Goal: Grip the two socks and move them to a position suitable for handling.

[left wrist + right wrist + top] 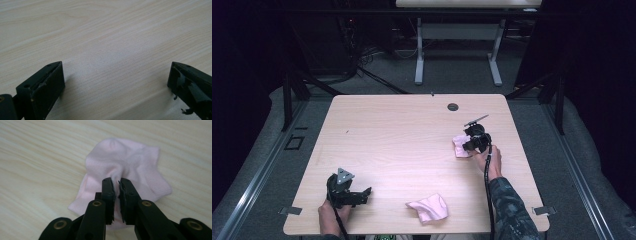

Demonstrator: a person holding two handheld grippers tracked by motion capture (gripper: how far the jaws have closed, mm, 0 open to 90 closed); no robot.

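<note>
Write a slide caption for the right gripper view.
Right gripper pinching a fold of a pink sock on the wooden table.

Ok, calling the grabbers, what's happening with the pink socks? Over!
Right gripper shut on far sock, pinching a fold. Left gripper open, low over bare table. Near sock loose by front edge. Nothing in the way.

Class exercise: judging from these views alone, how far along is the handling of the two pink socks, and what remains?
Nothing looks finished: the two socks lie apart on the table. In hand: the right gripper is shut on the far pink sock, pinching a fold of it against the wood. Left: the near pink sock lies crumpled and untouched by the front edge, while the left gripper is open over bare wood.
</note>
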